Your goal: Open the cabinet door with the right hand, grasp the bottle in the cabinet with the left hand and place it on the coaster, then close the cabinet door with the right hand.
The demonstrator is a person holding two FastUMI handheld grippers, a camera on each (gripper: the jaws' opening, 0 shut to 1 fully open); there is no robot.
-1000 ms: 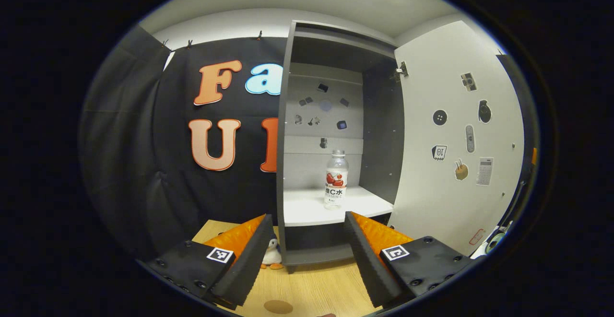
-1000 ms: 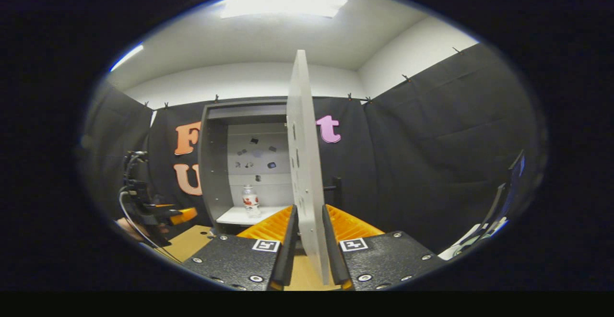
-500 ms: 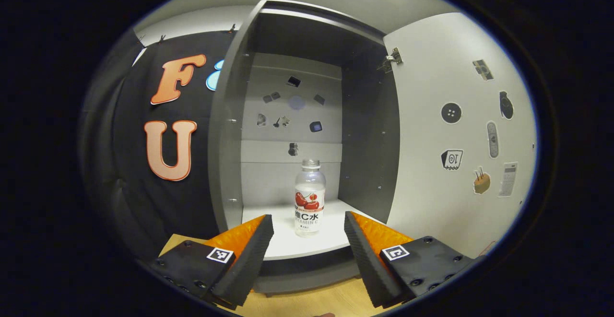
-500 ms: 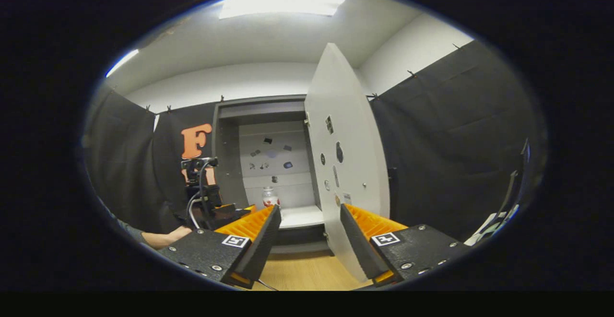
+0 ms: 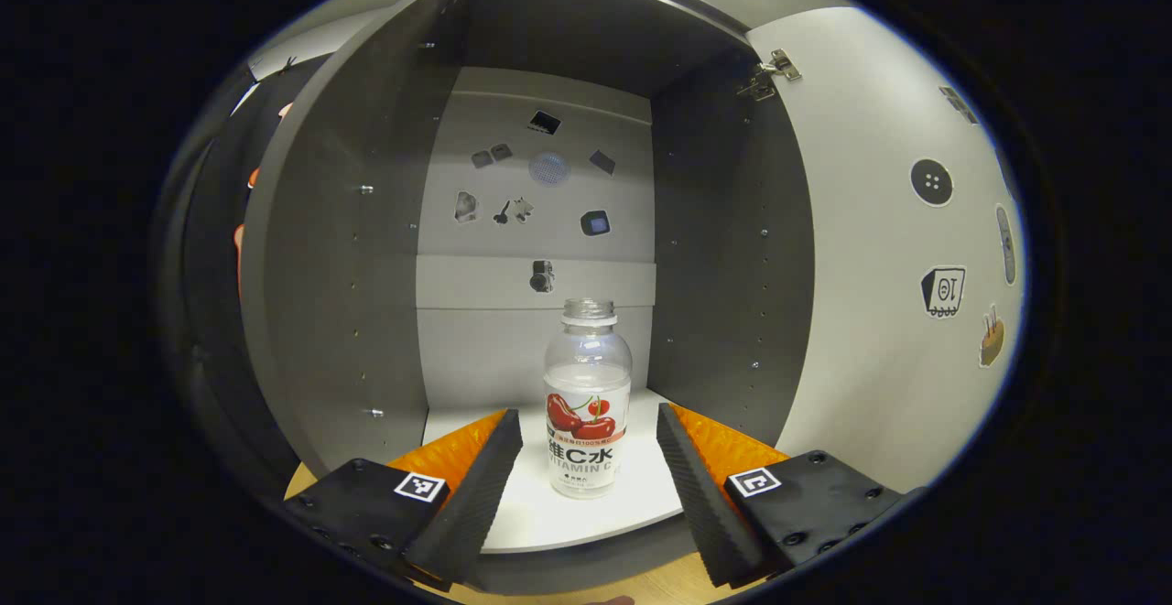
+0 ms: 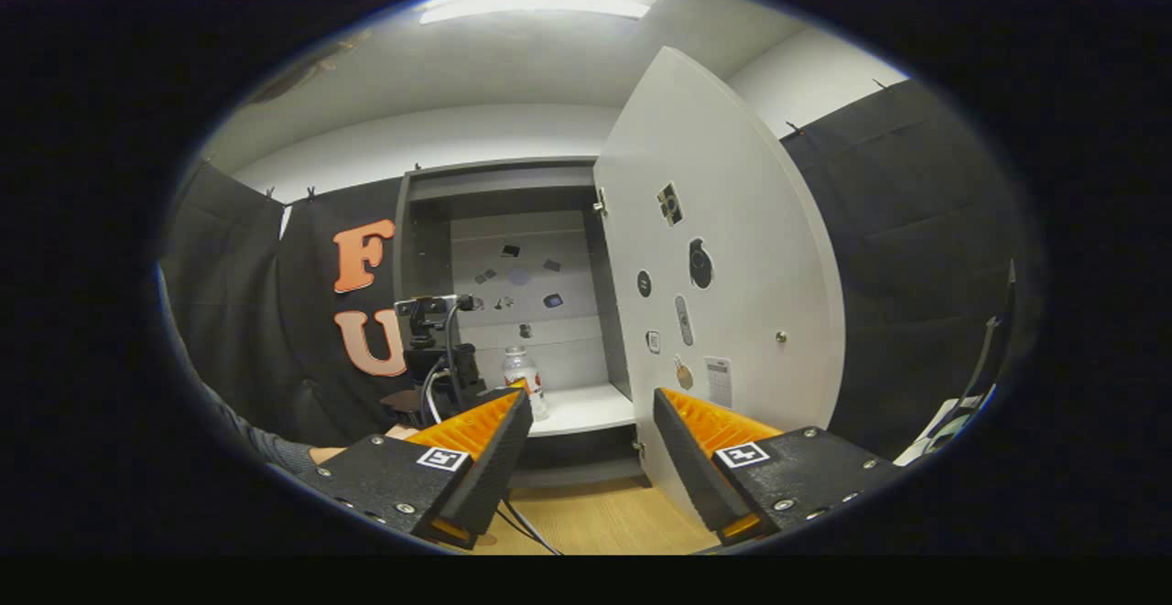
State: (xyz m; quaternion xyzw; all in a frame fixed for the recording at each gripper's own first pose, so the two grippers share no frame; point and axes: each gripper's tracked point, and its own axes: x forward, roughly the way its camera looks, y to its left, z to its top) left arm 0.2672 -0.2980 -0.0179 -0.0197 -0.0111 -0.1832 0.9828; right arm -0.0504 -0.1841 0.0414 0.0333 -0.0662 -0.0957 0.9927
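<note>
The bottle (image 5: 587,401) is clear with a white label showing red cherries. The cabinet (image 5: 348,248) is dark grey inside with a white shelf (image 5: 586,509). The door (image 5: 879,248) is white with little picture stickers.

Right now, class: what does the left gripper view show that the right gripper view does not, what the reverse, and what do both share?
Left gripper view: the bottle close up, upright on the shelf, between the left gripper's open jaws, untouched. Right gripper view: a sleeve, the cable behind the left gripper, the right gripper open, empty. Shared: the bottle, the open cabinet door, the stickers on the back wall.
</note>
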